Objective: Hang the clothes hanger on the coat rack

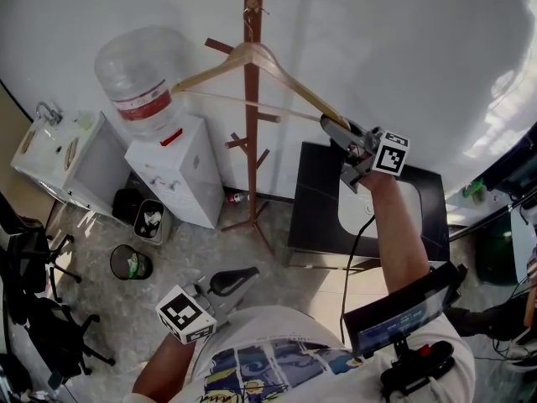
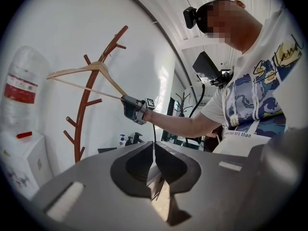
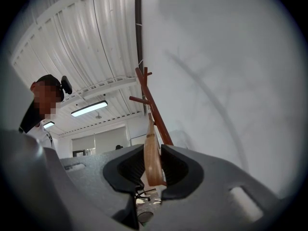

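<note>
The wooden clothes hanger [image 1: 285, 78] hangs tilted against the brown coat rack [image 1: 252, 141], its metal hook up by the pole's top. My right gripper [image 1: 331, 124] is raised and shut on the end of the hanger's right arm. In the right gripper view the hanger's arm [image 3: 151, 158] stands between the two dark pads, with the rack [image 3: 154, 109] just behind. The left gripper view shows the hanger [image 2: 103, 73], the rack [image 2: 84, 114] and the right gripper [image 2: 126, 100] from the side. My left gripper [image 1: 247, 275] is low near my body, shut and empty [image 2: 153, 146].
A water dispenser with a big bottle [image 1: 138, 86] stands left of the rack on a white cabinet [image 1: 180, 170]. A black table [image 1: 319, 200] is right of the rack's base. Two bins [image 1: 131, 262], a sink unit [image 1: 50, 145] and an office chair [image 1: 33, 309] stand at the left.
</note>
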A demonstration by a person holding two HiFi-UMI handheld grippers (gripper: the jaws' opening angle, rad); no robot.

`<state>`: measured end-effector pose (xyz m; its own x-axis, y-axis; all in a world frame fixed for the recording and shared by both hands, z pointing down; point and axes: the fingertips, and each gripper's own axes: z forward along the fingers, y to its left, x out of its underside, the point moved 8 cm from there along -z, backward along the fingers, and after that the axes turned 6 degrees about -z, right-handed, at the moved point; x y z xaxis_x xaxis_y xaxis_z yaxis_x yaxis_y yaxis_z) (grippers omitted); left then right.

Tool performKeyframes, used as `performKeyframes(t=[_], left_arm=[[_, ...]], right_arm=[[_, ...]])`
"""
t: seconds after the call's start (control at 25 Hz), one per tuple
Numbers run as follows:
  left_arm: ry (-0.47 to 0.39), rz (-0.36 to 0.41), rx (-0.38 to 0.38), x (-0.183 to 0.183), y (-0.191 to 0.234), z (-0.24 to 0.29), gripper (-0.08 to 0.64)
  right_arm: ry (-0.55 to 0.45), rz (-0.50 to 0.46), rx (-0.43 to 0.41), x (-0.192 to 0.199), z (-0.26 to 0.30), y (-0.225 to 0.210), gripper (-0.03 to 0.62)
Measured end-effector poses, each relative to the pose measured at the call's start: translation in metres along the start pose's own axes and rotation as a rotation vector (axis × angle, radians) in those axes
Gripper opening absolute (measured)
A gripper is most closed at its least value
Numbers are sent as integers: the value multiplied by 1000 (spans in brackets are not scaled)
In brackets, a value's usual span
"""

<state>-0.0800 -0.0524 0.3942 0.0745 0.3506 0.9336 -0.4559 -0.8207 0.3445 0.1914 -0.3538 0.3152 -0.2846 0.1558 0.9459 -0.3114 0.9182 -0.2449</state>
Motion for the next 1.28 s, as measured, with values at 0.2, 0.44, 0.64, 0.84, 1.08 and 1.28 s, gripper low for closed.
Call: performKeyframes(t=[0.2, 0.44, 0.64, 0.84, 1.08, 1.28], left_arm=[[6, 9, 22, 3, -5, 0, 17], [10, 3, 32, 5, -16, 0, 17], [30, -8, 65, 13, -22, 1, 17], [43, -16, 97, 20, -26, 2, 17], [49, -23, 133, 22, -27, 1, 17], [49, -31, 151, 24, -21, -7, 17]], right_arm=[[12, 2, 34, 2, -13, 4, 75], [36, 19, 66, 9, -33, 14, 80], [53, 54, 103, 25, -58, 29, 80], [104, 17, 203, 41, -89, 47, 83], [180, -66, 313, 61, -109, 83, 83], [281, -170, 383, 90, -109, 132, 83]])
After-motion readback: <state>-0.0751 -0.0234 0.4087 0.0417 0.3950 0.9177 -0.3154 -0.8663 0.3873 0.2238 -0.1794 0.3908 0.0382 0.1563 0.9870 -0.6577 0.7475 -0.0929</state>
